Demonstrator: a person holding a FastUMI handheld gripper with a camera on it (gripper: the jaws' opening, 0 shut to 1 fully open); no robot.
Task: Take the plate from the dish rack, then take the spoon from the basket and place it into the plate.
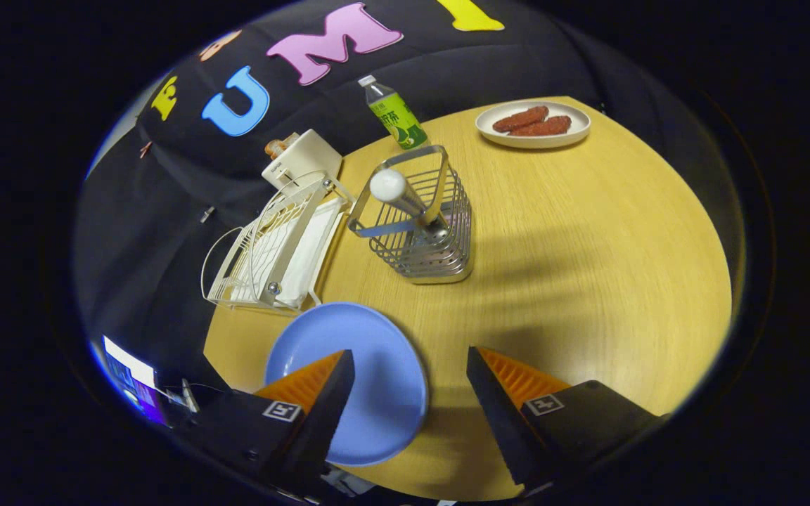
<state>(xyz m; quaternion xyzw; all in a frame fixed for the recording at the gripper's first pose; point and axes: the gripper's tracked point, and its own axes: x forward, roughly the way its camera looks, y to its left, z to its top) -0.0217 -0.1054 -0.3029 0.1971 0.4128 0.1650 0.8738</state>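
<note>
Wide apart and holding nothing, the jaws of the gripper (410, 383) hover over the near part of the round wooden table (574, 232). A blue plate (377, 365) lies flat on the table partly under the left finger and reaches into the gap between the two fingers; it is plain, round and empty. Just beyond the plate, at the table's left edge, stands the white wire dish rack (271, 246), with a white tray under it. Right of the rack and ahead of the fingers sits the metal wire basket (422, 225), and the spoon (405, 200) stands in it, leaning, its rounded pale handle end poking up above the basket's rim. Behind the rack is a small white box-shaped object (303, 158). A green bottle (394, 116) stands upright beyond the basket, and at the far side of the table a white plate (533, 125) holds two reddish-brown pieces of food.
</note>
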